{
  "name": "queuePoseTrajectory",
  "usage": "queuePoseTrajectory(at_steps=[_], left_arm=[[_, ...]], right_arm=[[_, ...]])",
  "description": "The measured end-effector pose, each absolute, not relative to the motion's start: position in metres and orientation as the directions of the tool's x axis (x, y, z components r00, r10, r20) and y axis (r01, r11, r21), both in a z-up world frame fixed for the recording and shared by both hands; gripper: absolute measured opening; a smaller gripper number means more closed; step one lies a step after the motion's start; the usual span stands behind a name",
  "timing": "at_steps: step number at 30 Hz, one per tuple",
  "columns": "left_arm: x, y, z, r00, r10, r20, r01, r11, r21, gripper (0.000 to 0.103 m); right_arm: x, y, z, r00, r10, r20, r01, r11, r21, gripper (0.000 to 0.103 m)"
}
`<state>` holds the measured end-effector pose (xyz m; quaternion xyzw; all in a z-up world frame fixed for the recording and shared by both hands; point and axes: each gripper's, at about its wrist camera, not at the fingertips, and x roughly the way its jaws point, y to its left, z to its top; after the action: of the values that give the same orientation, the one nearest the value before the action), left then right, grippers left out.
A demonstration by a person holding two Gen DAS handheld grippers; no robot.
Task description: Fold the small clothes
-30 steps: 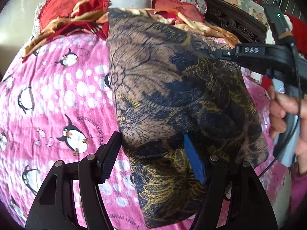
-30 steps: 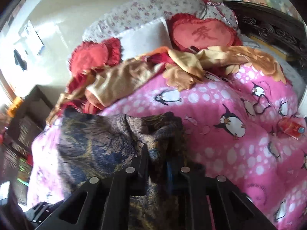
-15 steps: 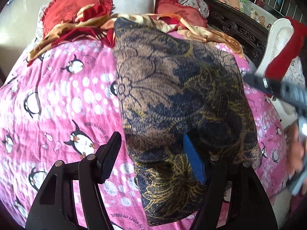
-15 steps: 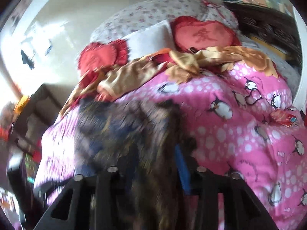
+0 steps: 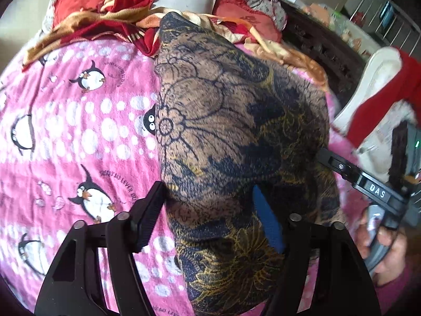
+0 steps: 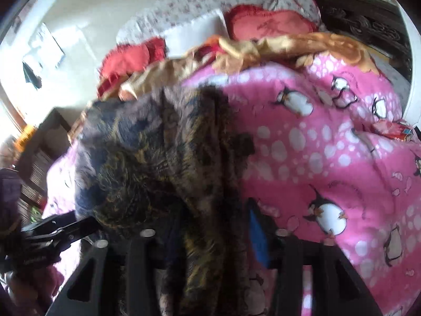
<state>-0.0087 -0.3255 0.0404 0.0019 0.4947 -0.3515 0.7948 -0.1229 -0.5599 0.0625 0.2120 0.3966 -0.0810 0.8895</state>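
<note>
A dark floral garment (image 5: 236, 142), brown, navy and gold, lies folded lengthwise on the pink penguin blanket (image 5: 73, 137). My left gripper (image 5: 210, 213) is open, its fingers straddling the garment's near part without gripping it. My right gripper (image 6: 208, 226) is open over the garment (image 6: 158, 158), which passes between its spread fingers. The right gripper also shows in the left wrist view (image 5: 368, 187) at the garment's right edge. The left gripper shows in the right wrist view (image 6: 60, 226) at the garment's left edge.
A heap of red and gold cloth (image 5: 110, 18) and red pillows (image 6: 263, 23) lie at the head of the bed. A dark carved headboard (image 5: 323, 50) and a white chair with red cloth (image 5: 381, 84) stand to the right. A small red packet (image 6: 392, 131) lies on the blanket.
The right gripper has opened and let go of the garment, then pulled back toward the near right edge. The garment now lies flatter. The left gripper stayed open in place.
</note>
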Motion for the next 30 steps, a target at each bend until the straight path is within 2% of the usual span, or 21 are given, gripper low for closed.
queuePoseTrajectory(at_steps=[1, 2, 7, 12, 13, 14, 15, 16, 17, 19, 21, 24, 30], left_arm=[[-0.006, -0.323, 0.040, 0.256, -0.573, -0.779, 0.559, 0.745, -0.365, 0.076], [-0.003, -0.322, 0.039, 0.251, -0.584, -0.772, 0.556, 0.740, -0.379, 0.078], [0.007, -0.324, 0.029, 0.190, -0.639, -0.746, 0.556, 0.696, -0.455, 0.081], [0.014, -0.331, 0.011, 0.123, -0.668, -0.734, 0.537, 0.667, -0.517, 0.084], [0.015, -0.330, 0.009, 0.109, -0.678, -0.727, 0.525, 0.660, -0.537, 0.084], [0.017, -0.330, 0.008, 0.101, -0.689, -0.718, 0.514, 0.654, -0.555, 0.084], [0.018, -0.328, 0.009, 0.097, -0.697, -0.710, 0.504, 0.649, -0.569, 0.080], [0.018, -0.326, 0.010, 0.093, -0.700, -0.708, 0.502, 0.647, -0.574, 0.069], [0.017, -0.326, 0.012, 0.084, -0.702, -0.707, 0.504, 0.642, -0.578, 0.063], [0.015, -0.320, 0.019, 0.083, -0.701, -0.708, 0.510, 0.640, -0.574, 0.042], [0.013, -0.312, 0.030, 0.076, -0.708, -0.702, 0.513, 0.632, -0.581, 0.033], [0.002, -0.294, 0.052, 0.065, -0.726, -0.684, 0.521, 0.610, -0.598, 0.032], [-0.034, -0.226, 0.091, 0.070, -0.708, -0.703, 0.518, 0.628, -0.581, 0.032]], right_arm=[[-0.128, -0.565, 0.065, 0.698, 0.009, -0.716, 0.316, 0.893, 0.320, 0.077], [-0.131, -0.569, 0.066, 0.717, 0.004, -0.697, 0.319, 0.887, 0.334, 0.083], [-0.123, -0.587, 0.054, 0.760, 0.155, -0.631, 0.248, 0.828, 0.502, 0.083], [-0.103, -0.577, 0.043, 0.750, 0.227, -0.621, 0.177, 0.836, 0.519, 0.084], [-0.102, -0.576, 0.044, 0.752, 0.224, -0.620, 0.173, 0.840, 0.514, 0.074], [-0.101, -0.574, 0.045, 0.748, 0.231, -0.622, 0.169, 0.840, 0.516, 0.054], [-0.098, -0.571, 0.048, 0.743, 0.270, -0.613, 0.142, 0.831, 0.538, 0.045], [-0.097, -0.570, 0.048, 0.734, 0.294, -0.612, 0.130, 0.824, 0.551, 0.040], [-0.097, -0.567, 0.050, 0.724, 0.290, -0.626, 0.137, 0.829, 0.542, 0.034], [-0.095, -0.561, 0.056, 0.715, 0.285, -0.638, 0.137, 0.838, 0.528, 0.029], [-0.100, -0.558, 0.068, 0.725, 0.305, -0.618, 0.137, 0.815, 0.562, 0.026], [-0.110, -0.550, 0.087, 0.740, 0.336, -0.583, 0.112, 0.792, 0.600, 0.024], [-0.137, -0.501, 0.124, 0.706, 0.422, -0.569, 0.048, 0.773, 0.633, 0.023]])
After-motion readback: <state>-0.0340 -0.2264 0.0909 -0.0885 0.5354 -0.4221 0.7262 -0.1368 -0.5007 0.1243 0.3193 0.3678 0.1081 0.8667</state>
